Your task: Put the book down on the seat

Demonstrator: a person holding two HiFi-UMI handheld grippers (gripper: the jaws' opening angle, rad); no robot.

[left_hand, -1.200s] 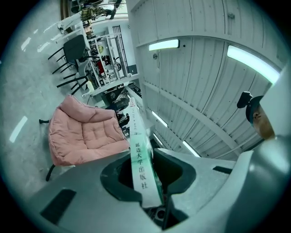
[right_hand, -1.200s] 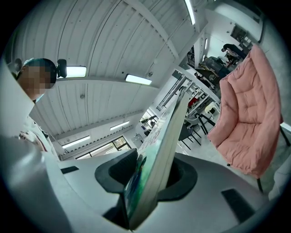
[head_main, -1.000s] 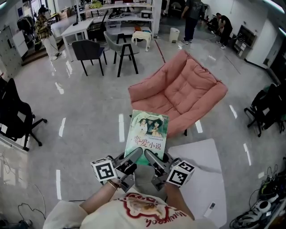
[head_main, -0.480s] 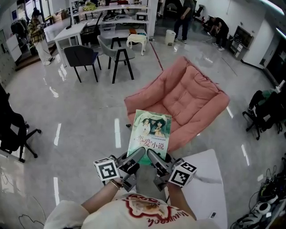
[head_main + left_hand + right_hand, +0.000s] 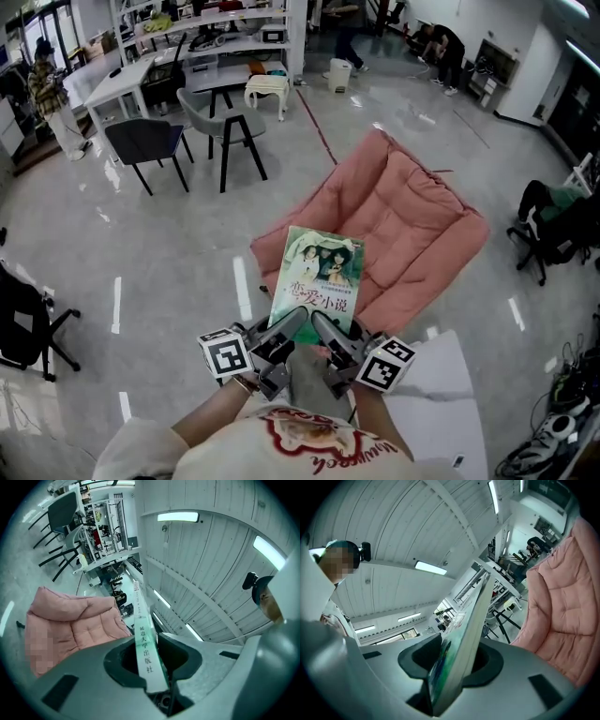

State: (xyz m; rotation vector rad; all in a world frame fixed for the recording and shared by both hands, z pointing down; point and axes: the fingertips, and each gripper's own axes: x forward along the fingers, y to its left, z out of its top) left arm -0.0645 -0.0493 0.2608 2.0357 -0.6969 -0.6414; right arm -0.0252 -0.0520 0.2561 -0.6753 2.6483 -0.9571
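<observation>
With jaws of left gripper (image 5: 292, 322) and right gripper (image 5: 323, 328) clamped on the book (image 5: 317, 277) at its near edge, holds it airborne before the seat (image 5: 398, 220); likely light, stiff, slick, so best pinched there.

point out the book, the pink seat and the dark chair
green-covered paperback book (image 5: 317, 279): head view, middle of front cover
pink padded fabric seat (image 5: 405, 220): head view, centre of the cushion
dark four-legged chair (image 5: 141, 139): head view, its seat shell
</observation>
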